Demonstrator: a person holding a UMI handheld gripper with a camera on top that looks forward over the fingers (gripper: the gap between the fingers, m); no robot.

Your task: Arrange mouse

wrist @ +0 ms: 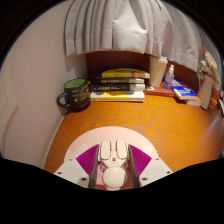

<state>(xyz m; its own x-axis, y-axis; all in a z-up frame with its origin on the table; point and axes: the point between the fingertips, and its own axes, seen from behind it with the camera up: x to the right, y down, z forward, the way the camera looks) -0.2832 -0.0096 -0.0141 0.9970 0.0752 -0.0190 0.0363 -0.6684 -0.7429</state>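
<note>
A white computer mouse (113,163) sits between my two fingers, its buttons pointing away from me. The magenta pads (88,158) press against both of its sides. My gripper (113,165) is shut on the mouse and holds it over a round pale mat (112,135) that lies on the wooden desk (140,120). I cannot tell whether the mouse touches the mat or is held just above it.
A dark green mug (74,94) stands at the back left of the desk. A stack of books (119,84) lies beyond the mat against the wall under a grey curtain (130,25). More books and small items (185,92) sit at the back right.
</note>
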